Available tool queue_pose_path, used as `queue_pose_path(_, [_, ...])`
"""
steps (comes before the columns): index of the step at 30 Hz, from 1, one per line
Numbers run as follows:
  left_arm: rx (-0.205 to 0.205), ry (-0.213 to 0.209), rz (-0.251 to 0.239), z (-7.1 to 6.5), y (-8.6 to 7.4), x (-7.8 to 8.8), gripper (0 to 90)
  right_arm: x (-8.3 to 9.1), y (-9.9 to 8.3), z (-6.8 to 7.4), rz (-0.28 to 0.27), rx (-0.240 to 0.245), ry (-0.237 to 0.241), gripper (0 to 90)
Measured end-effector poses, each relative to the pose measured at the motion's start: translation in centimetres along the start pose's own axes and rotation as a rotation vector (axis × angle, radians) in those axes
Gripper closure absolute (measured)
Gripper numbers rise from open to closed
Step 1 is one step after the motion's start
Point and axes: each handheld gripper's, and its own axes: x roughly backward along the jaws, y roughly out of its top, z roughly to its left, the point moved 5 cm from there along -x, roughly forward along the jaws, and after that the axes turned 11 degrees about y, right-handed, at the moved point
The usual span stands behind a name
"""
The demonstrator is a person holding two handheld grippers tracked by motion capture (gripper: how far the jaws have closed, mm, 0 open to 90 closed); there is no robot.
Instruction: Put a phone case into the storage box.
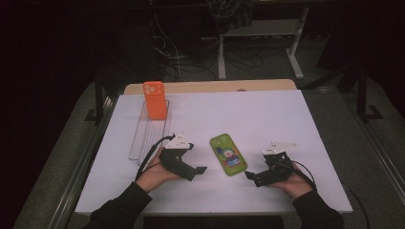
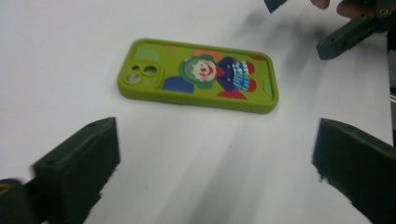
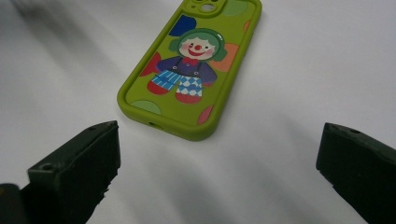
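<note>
A green phone case [image 1: 228, 154] with a clown picture lies flat on the white table [image 1: 267, 114], between my two grippers. In the left gripper view the case [image 2: 198, 74] lies ahead of the wide-apart jaws of my left gripper [image 2: 215, 154], not touching them. My left gripper [image 1: 197, 172] is open just left of the case. My right gripper [image 1: 253, 178] is open at the case's near right corner. Seen from the right gripper [image 3: 219, 154], the case [image 3: 191, 70] lies just beyond the jaws, with nothing between them. A jaw of the right gripper [image 2: 345, 35] shows past the case.
An orange phone case [image 1: 154, 99] stands upright at the far end of a clear slotted rack [image 1: 143, 138] on the table's left. A wooden strip [image 1: 210, 86] runs along the table's far edge. Beyond it are desk legs and cables in the dark.
</note>
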Motion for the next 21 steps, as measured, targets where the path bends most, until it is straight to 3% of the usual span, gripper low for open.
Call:
queue_pose_path(4, [-0.027,-0.008,0.012,-0.3,-0.2,-0.3,0.0,0.3,0.2,0.0,-0.002,0.003,-0.008,0.0])
queue_pose_path(9, [0.005,-0.028,0.011,-0.5,-0.1,-0.4,0.0,0.7,0.3,0.0,0.024,-0.023,-0.049,0.0])
queue_pose_path(15, [-0.003,-0.029,0.020,-0.2,-0.2,-0.5,0.0,0.7,0.8,-0.1,0.039,-0.059,-0.043,0.0])
queue_pose_path(21, [0.015,-0.012,0.023,0.0,-0.3,-0.4,0.0,0.3,2.5,0.3,0.025,-0.049,-0.041,0.0])
